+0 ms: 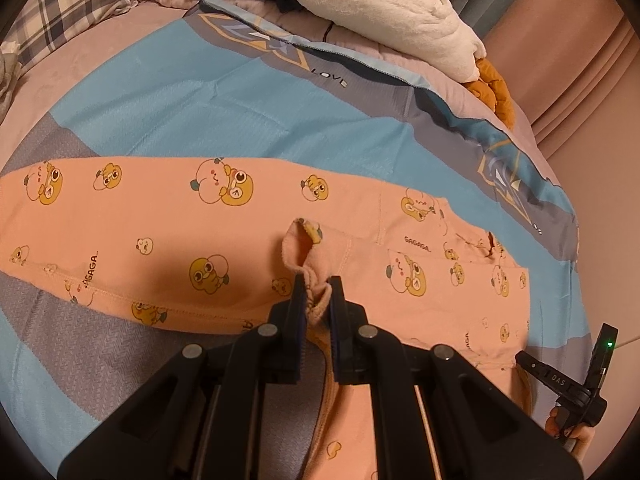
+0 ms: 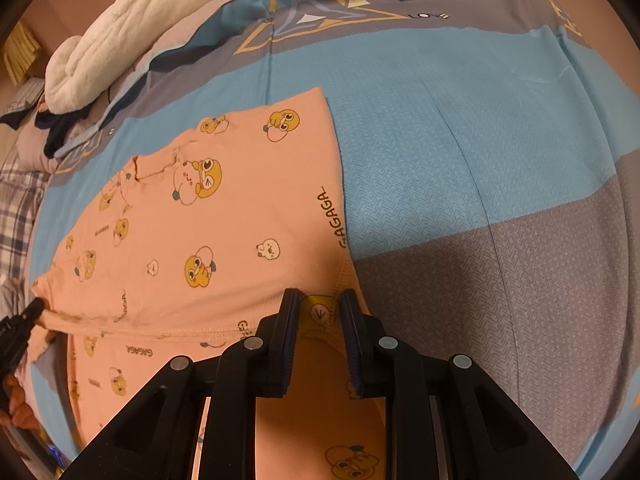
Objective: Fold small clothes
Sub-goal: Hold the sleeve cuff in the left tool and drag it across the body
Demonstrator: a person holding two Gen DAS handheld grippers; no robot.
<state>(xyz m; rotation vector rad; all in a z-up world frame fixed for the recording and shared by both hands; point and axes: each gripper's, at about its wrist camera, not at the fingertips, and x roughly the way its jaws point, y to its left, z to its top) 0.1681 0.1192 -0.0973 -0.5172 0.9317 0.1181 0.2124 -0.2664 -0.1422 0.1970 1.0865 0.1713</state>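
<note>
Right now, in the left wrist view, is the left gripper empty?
No, the left gripper has a bunched fold of the pink garment pinched between its two fingers, above the rest of the cloth.

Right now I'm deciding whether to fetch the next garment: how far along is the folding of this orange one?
Early to midway. Done: the orange garment lies mostly flat on the blue-grey bedspread. In hand: the left claw pinches a bunched edge of it and the right claw grips another edge, both lifting fabric. Left: laying that fabric over and finishing the folds; no neat folded bundle shows yet.
</note>
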